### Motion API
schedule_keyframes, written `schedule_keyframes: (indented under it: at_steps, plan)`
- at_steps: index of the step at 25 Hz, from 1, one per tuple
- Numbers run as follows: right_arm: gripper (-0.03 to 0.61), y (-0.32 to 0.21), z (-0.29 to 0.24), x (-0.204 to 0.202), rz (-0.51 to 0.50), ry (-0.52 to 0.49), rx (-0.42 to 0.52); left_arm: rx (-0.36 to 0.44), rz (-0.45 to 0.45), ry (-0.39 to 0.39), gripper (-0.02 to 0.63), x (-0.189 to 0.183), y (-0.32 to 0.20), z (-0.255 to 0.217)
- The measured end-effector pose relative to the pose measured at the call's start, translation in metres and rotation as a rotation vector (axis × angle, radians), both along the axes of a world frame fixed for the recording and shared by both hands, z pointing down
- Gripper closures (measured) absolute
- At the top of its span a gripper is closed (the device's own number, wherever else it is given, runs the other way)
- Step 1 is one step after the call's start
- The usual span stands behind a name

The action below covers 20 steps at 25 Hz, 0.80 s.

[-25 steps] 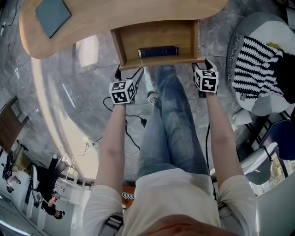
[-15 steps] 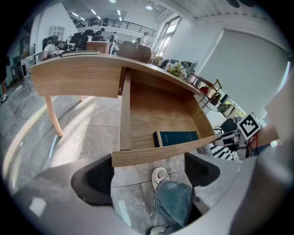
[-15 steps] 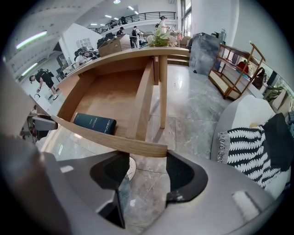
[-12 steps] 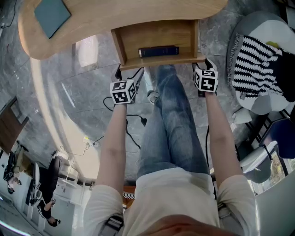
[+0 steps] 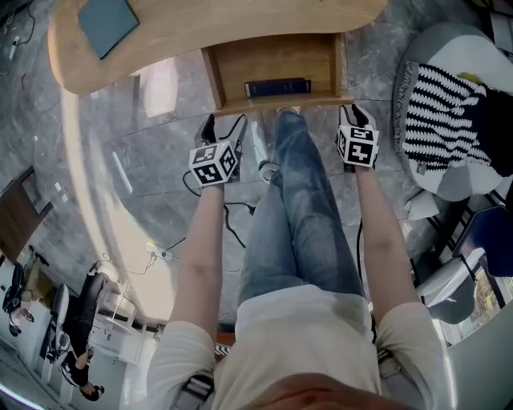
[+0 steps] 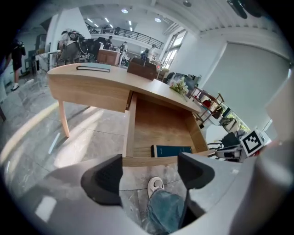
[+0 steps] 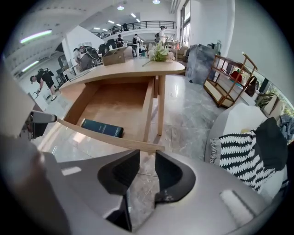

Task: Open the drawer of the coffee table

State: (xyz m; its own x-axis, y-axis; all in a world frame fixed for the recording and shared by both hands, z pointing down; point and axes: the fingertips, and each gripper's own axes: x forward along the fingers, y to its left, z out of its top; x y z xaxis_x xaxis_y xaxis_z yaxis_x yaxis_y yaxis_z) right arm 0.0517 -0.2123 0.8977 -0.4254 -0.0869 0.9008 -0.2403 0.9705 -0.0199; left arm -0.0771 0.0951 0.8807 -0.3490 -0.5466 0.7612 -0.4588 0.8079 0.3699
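The wooden coffee table [image 5: 200, 28] stands at the top of the head view with its drawer [image 5: 280, 102] pulled out. A dark blue book [image 5: 277, 87] lies near the drawer's front. My left gripper [image 5: 223, 126] hangs just short of the drawer's left front corner. In the left gripper view its jaws [image 6: 149, 161] are wide but closing, with only floor and a shoe between them. My right gripper [image 5: 353, 114] is by the right front corner. Its jaws [image 7: 147, 160] are closing to a narrow gap with nothing in it. The drawer front [image 7: 110, 137] lies just beyond both.
A grey-blue book [image 5: 107, 16] lies on the tabletop. The person's jeans-clad legs [image 5: 300, 208] reach under the drawer. Black cables [image 5: 232, 216] trail on the marble floor at the left. A chair with a striped cushion [image 5: 437, 120] stands at the right, and a wooden shelf [image 7: 229, 80] behind it.
Both grippers have lifted and come a little away from the drawer front. The drawer stays open with the book inside.
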Motion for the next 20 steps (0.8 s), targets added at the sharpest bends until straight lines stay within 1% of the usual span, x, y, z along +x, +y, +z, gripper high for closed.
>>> schedule_keyframes:
  at_steps: [1, 2, 3, 4, 5, 6, 8, 9, 10, 17, 20]
  plan:
    - [0.478, 0.003, -0.008, 0.000, -0.003, -0.019, 0.004, 0.007, -0.015, -0.014, 0.265, 0.001, 0.002, -0.008]
    - [0.498, 0.006, -0.016, 0.000, -0.002, -0.036, 0.009, 0.011, -0.026, -0.032, 0.346, 0.002, 0.004, -0.017]
    - [0.535, 0.010, -0.024, 0.000, 0.000, -0.051, 0.016, 0.011, -0.035, -0.051, 0.381, 0.004, 0.007, -0.026]
    - [0.575, 0.014, -0.034, 0.001, 0.001, -0.067, 0.022, 0.005, -0.042, -0.071, 0.431, 0.006, 0.009, -0.036]
    - [0.577, 0.019, -0.045, 0.002, 0.001, -0.083, 0.023, -0.002, -0.048, -0.090, 0.490, 0.009, 0.011, -0.046]
    - [0.577, 0.025, -0.056, 0.002, -0.003, -0.102, 0.017, -0.007, -0.055, -0.106, 0.533, 0.013, 0.012, -0.056]
    - [0.577, 0.037, -0.080, 0.001, -0.016, -0.149, -0.006, 0.003, -0.075, -0.127, 0.597, 0.020, 0.012, -0.076]
    - [0.577, 0.043, -0.091, 0.000, -0.024, -0.173, -0.018, 0.013, -0.084, -0.133, 0.612, 0.023, 0.012, -0.085]
    - [0.577, 0.049, -0.103, 0.000, -0.032, -0.195, -0.029, 0.022, -0.089, -0.139, 0.614, 0.027, 0.011, -0.095]
    - [0.577, 0.079, -0.186, 0.008, -0.068, -0.315, -0.078, 0.071, -0.065, -0.196, 0.614, 0.050, 0.006, -0.168]
    - [0.577, 0.089, -0.223, 0.018, -0.095, -0.357, -0.089, 0.095, -0.072, -0.202, 0.614, 0.065, 0.002, -0.201]
